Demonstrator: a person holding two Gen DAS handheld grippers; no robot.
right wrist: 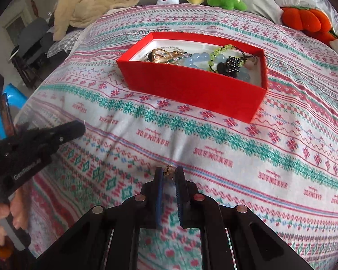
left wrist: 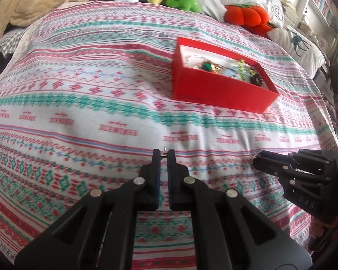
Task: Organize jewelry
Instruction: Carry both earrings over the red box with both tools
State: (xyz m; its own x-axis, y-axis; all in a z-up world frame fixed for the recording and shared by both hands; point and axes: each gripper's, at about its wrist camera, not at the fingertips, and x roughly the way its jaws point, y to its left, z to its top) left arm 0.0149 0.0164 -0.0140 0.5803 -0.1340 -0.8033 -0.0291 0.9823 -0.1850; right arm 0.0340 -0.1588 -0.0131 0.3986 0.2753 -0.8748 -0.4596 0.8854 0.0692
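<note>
Two black hand-held grippers, matte plastic, round silver pins.

Left hand-held gripper point(left wrist: 164, 155): black wedge-shaped linkage arms fanning out toward 6 o'clock, four round silver pins across the joints, dark blue pads lining the inner faces of its slim fingers point(left wrist: 156, 157). Right hand-held gripper point(right wrist: 170, 172): same black build, blue ribbed pads, silver pins with one toward 3 o'clock looking reddish. Seen side-on from the other camera, its body carries small dark screws and raised letters "DAS". The left one's handle bears white lettering, partly legible, with bare fingers point(right wrist: 2, 211) wrapped round it at 8 o'clock.
</note>
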